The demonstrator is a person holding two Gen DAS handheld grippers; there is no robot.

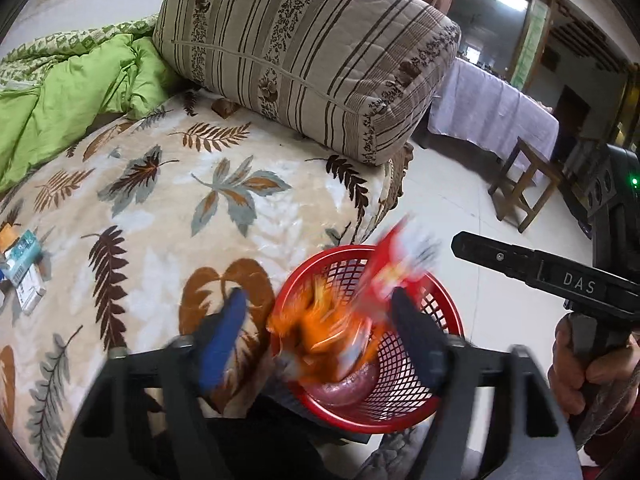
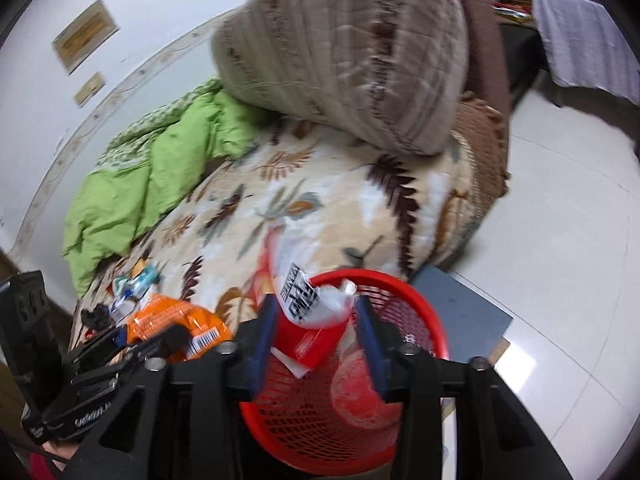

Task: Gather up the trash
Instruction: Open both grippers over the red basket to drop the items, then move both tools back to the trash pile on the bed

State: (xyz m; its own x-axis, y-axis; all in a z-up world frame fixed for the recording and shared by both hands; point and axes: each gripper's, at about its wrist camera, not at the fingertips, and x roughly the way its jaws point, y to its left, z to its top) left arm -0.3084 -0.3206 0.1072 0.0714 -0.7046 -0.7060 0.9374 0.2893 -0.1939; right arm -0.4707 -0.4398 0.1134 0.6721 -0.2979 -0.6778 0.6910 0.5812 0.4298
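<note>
Over the red mesh basket (image 1: 400, 400) now: an orange snack wrapper (image 1: 320, 332), blurred, hangs at the basket's near-left rim, right between the fingers of the left hand-held gripper (image 1: 320, 336), whose jaws stand well apart with neither pad pressing it. Beside it a red-and-white wrapper (image 2: 308, 308) stands in the basket's mouth between the blue-padded fingers of the right hand-held gripper (image 2: 316, 324); those jaws are parted as well, and whether the pads touch the wrapper cannot be told. A pale round thing lies in the basket's bottom, too blurred to name. More litter waits on the bed (image 1: 160, 208): small teal-and-white packets (image 1: 22, 264) at the far left edge of the leaf-print blanket, well apart from the basket. The basket sits just off the bed's corner, touching or nearly touching the blanket's edge. Behind, a big striped cushion (image 1: 304, 56) and a crumpled green quilt (image 1: 72, 84) fill the back of the bed, up against the wall. To the right the pale tiled floor (image 2: 560, 220) lies open, with a wooden stool (image 1: 524, 184) and a cloth-covered desk (image 1: 492, 108) farther off.
</note>
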